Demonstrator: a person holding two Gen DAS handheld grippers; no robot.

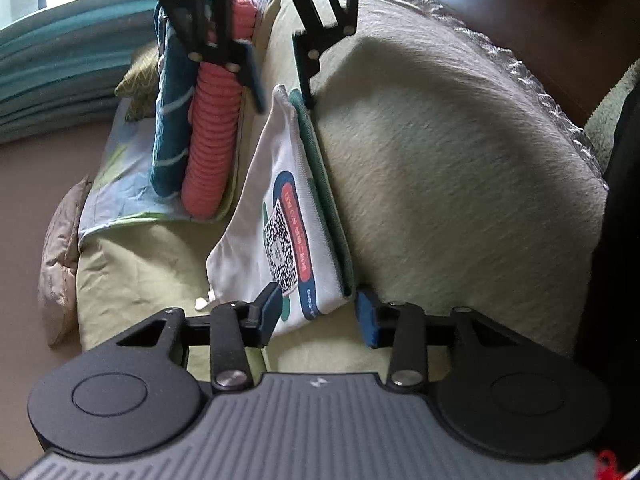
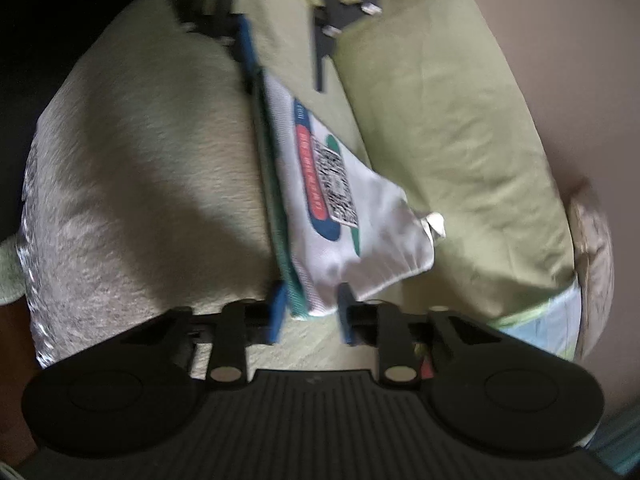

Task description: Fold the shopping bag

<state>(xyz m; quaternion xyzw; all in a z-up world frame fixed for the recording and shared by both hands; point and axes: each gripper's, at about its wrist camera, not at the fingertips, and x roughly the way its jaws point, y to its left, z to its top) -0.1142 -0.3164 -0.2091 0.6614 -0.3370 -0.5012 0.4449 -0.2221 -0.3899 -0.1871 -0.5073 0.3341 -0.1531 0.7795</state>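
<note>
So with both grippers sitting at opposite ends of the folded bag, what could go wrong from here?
The left gripper and right gripper both stand open around the shopping bag, so neither pins it.
1. Lifting now would probably leave it behind.
2. Its green-edged fold lies against the raised fleecy blanket; closing there might catch the blanket too.
3. The soft bedding could let the layers slip apart.

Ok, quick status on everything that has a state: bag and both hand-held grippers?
Shopping bag: folded flat on the bed, green edge along one side.
Left hand-held gripper: open, fingers either side of the bag's near end.
Right hand-held gripper: open, fingers straddling the bag's opposite end.
</note>
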